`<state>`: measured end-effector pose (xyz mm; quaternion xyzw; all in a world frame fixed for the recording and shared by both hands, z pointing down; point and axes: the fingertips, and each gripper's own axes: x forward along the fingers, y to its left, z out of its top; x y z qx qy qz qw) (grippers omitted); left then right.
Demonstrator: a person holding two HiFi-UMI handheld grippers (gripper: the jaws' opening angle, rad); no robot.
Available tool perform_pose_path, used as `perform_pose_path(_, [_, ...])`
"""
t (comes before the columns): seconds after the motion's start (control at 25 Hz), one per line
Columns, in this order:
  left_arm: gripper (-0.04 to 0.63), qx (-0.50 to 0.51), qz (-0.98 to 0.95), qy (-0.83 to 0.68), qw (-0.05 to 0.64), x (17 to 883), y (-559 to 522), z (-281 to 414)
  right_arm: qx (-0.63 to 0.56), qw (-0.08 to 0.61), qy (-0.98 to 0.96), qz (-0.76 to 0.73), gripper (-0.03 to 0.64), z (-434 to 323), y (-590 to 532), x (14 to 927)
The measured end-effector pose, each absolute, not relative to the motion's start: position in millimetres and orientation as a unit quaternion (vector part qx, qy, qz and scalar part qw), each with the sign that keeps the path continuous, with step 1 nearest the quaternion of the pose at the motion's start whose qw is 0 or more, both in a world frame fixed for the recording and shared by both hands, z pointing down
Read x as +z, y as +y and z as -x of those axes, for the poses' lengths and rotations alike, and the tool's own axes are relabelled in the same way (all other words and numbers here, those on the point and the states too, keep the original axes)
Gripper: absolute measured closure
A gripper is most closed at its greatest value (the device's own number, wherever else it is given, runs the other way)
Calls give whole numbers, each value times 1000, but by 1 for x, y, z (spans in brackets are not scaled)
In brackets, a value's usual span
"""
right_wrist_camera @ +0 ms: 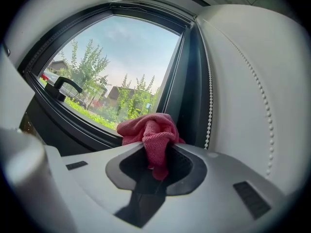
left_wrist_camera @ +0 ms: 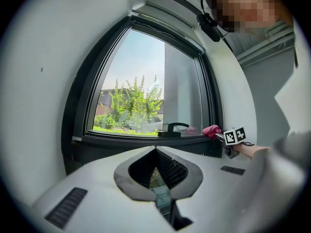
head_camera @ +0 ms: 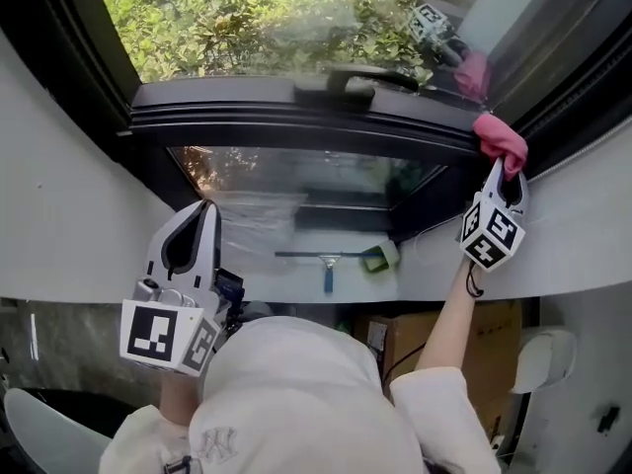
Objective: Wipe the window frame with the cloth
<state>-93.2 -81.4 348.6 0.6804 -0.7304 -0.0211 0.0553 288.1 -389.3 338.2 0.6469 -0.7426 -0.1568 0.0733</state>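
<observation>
A pink cloth (head_camera: 501, 136) is bunched against the right end of the dark window frame (head_camera: 296, 117), at the corner where the bottom rail meets the upright. My right gripper (head_camera: 507, 171) is shut on it, and the cloth (right_wrist_camera: 148, 127) hangs out between the jaws onto the frame (right_wrist_camera: 87, 130). My left gripper (head_camera: 205, 205) is held low at the left, away from the window, with its jaws together and nothing in them. From the left gripper view the cloth (left_wrist_camera: 211, 130) and right gripper (left_wrist_camera: 219, 136) show at the frame's (left_wrist_camera: 146, 139) right end.
A black window handle (head_camera: 360, 77) sits on the bottom rail, left of the cloth. A blue-handled squeegee (head_camera: 326, 265) and a green sponge (head_camera: 379, 257) lie on the sill below. A white bead chain (right_wrist_camera: 210, 106) hangs beside the right upright. A cardboard box (head_camera: 484, 334) stands underneath.
</observation>
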Motion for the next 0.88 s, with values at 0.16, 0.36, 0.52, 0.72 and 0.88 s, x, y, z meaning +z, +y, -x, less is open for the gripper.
perform_pose_path(0.16, [588, -22, -678, -732, 63, 354, -78, 96, -165, 72, -732, -657, 529, -285, -389, 340])
perform_pose_path(0.36, [588, -21, -683, -727, 67, 355, -77, 93, -172, 73, -725, -663, 529, -285, -389, 340])
perform_pose_path(0.52, [588, -21, -688, -722, 63, 353, -78, 95, -167, 81, -730, -657, 529, -283, -389, 341])
perform_pose_path(0.72, [588, -20, -691, -720, 59, 346, -80, 95, -160, 54, -754, -635, 528, -276, -373, 316])
perform_pose_path(0.88, [588, -22, -693, -718, 58, 345, -84, 94, -201, 60, -772, -600, 528, -244, -376, 290])
